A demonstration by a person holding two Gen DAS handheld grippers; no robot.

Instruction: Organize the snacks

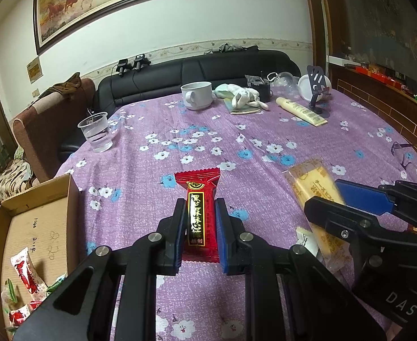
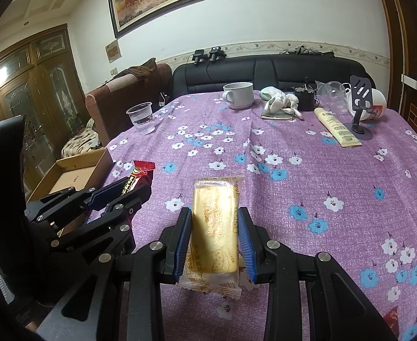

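My left gripper is shut on a red snack bar with gold lettering, held just above the purple flowered tablecloth. My right gripper is shut on a yellow biscuit pack in clear wrap. Each gripper shows in the other's view: the right one with the biscuit pack, the left one with the red bar. An open cardboard box at the table's left edge holds several small wrapped snacks; it also shows in the right wrist view.
Far side of the table: a plastic cup of water, a white mug, a white cloth, a cream tube, a phone stand. A white wrapper lies under my right gripper. Black sofa behind.
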